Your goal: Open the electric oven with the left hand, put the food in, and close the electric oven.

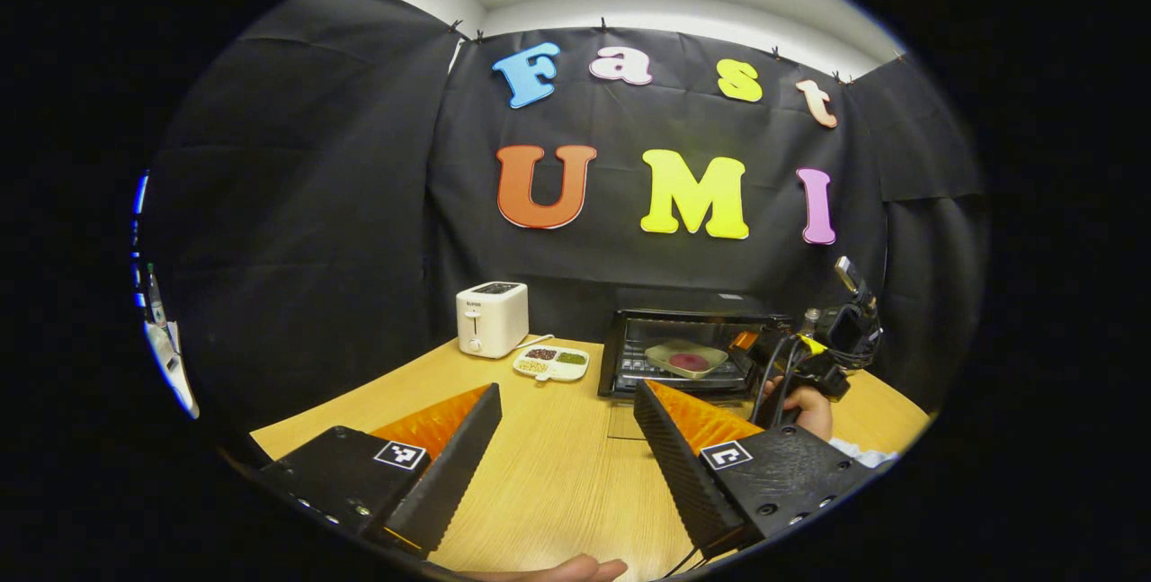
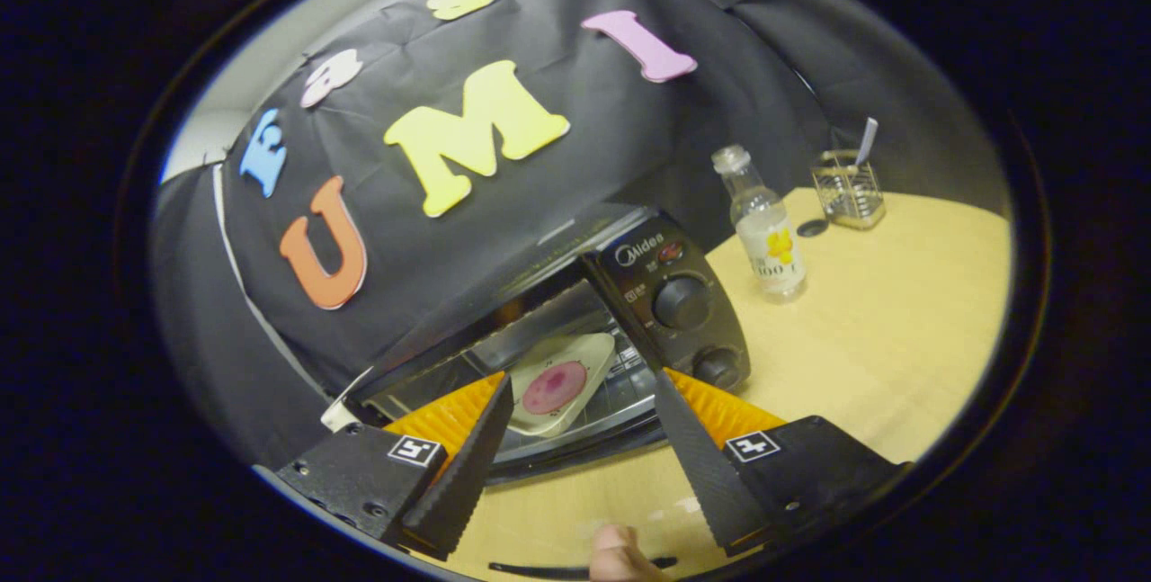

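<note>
The black electric oven (image 1: 629, 317) stands at the back of the wooden table with its glass door (image 1: 622, 420) folded down. On the rack inside lies a pale plate (image 1: 688, 359) carrying a round pink piece of food (image 2: 555, 387). My right gripper (image 2: 583, 384) is open just in front of the oven mouth, with the plate (image 2: 589, 353) beyond its fingertips and untouched. In the left gripper view that right gripper (image 1: 814, 353) shows at the oven's right side, held by a hand (image 1: 809, 409). My left gripper (image 1: 566, 393) hovers open over the table, well short of the oven.
A white toaster (image 1: 492, 318) and a white divided dish (image 1: 551, 362) of small foods sit left of the oven. Right of the oven's knob panel (image 2: 674, 294) stand a clear bottle (image 2: 764, 231) and a wire holder (image 2: 845, 191). Bare tabletop (image 1: 557, 474) stretches below the left gripper.
</note>
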